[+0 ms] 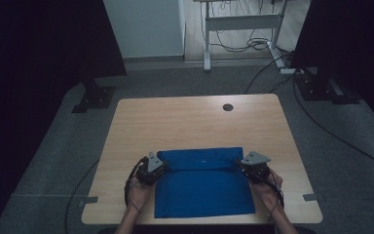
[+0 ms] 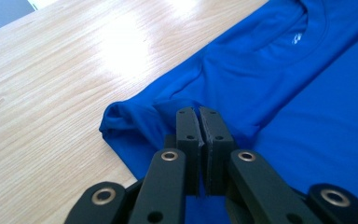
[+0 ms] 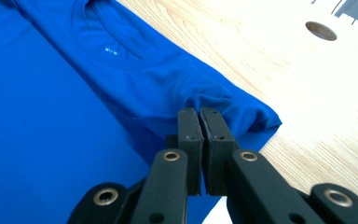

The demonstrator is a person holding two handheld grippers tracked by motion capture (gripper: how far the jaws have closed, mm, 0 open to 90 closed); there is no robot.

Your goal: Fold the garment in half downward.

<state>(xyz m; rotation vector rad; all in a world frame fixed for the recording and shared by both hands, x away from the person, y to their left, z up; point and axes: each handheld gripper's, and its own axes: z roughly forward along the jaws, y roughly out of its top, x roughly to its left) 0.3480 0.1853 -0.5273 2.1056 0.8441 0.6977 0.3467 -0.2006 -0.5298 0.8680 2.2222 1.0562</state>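
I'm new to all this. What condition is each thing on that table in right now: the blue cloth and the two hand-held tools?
Blue T-shirt: lying on the table, its collar end folded over the rest, collar showing.
Left tool: shut, pinching the folded shirt at one side.
Right tool: shut, pinching the fold at the opposite side.
Wooden table: bare beyond the shirt, one round hole near its far edge.

Left black two-jaw gripper (image 1: pixel 157 165), held in person's left hand (image 1: pixel 137 187): jaws pressed together. Right black two-jaw gripper (image 1: pixel 250 166), right hand (image 1: pixel 270 186): same. Forearms enter fr. bottom edge.
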